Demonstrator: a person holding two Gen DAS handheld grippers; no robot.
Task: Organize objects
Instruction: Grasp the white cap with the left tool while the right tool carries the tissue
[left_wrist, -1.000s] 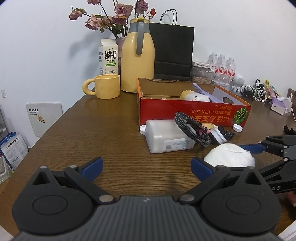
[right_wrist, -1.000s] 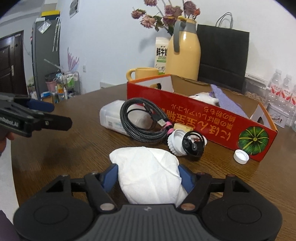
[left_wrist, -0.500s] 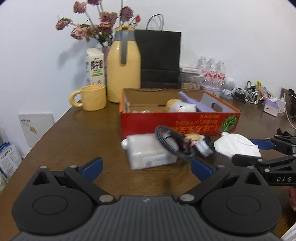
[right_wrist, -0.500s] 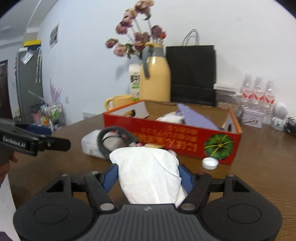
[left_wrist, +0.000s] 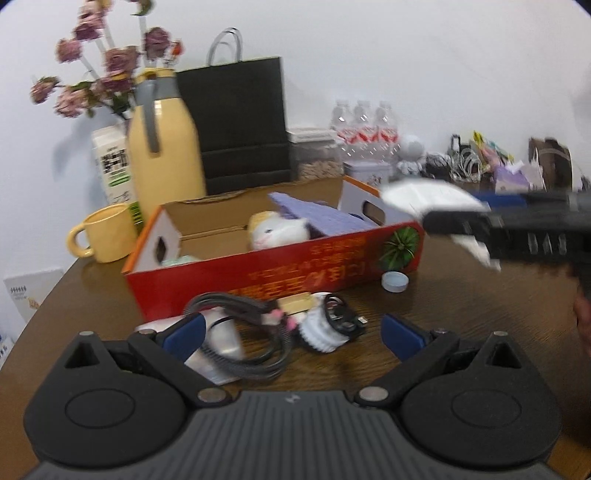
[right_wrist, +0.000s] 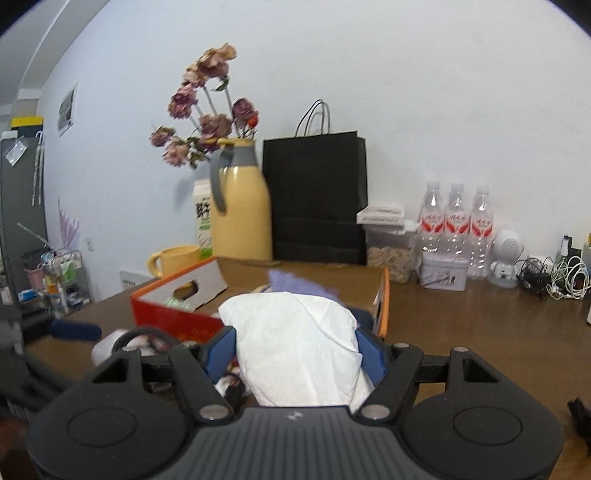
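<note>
Both handheld tools share one build. The left gripper (left_wrist: 291, 334) has a matte black body with a ribbed grey plate at its centre, two round black discs either side, silver screw heads at the linkage pivots, and blue pads on its fingertips (left_wrist: 184, 331). The right gripper (right_wrist: 293, 349) looks the same: black angular arms, blue pads (right_wrist: 220, 349), silver pivot screws, and a small pale logo on the ribbed plate.
</note>
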